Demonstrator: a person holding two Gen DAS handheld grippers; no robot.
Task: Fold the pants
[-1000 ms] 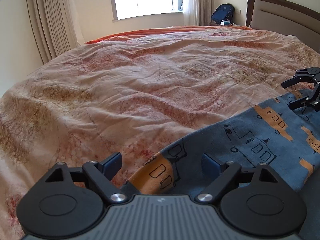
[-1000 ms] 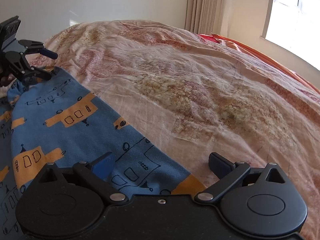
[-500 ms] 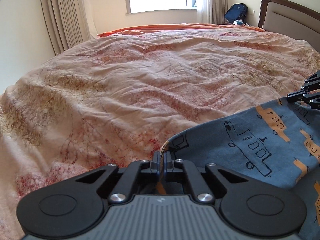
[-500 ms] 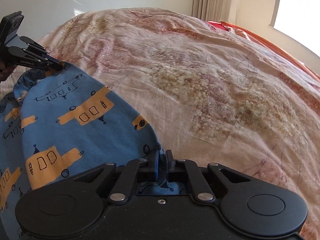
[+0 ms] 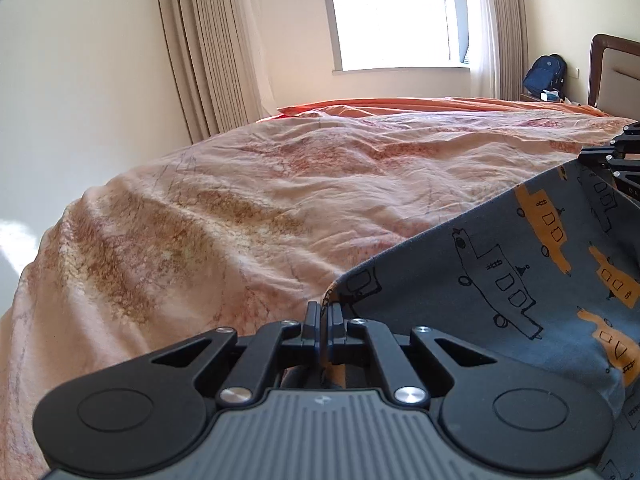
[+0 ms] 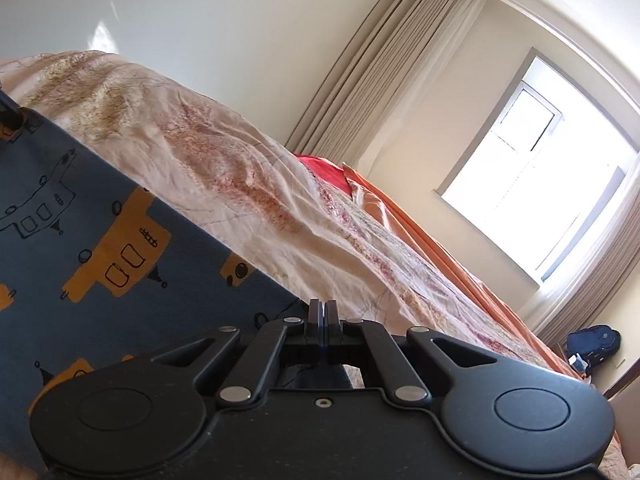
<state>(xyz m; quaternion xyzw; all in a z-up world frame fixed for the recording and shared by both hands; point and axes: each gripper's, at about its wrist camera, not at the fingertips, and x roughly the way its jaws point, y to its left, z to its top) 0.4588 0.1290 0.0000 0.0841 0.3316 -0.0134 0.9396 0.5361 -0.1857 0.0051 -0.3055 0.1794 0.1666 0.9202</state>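
Left gripper (image 5: 323, 312): jaws clenched on the near corner of the pants (image 5: 500, 280), cloth pinched between the pads; the blue fabric, printed with orange and outlined shapes, stretches taut from this corner above the bedspread (image 5: 240, 208), toward the headboard (image 5: 608, 68) side; right gripper (image 6: 322, 312): jaws pressed together at the opposite corner of the same edge, the fabric running in beneath them; the curtain (image 5: 208, 48) and window (image 5: 396, 12) lie beyond the bedspread.
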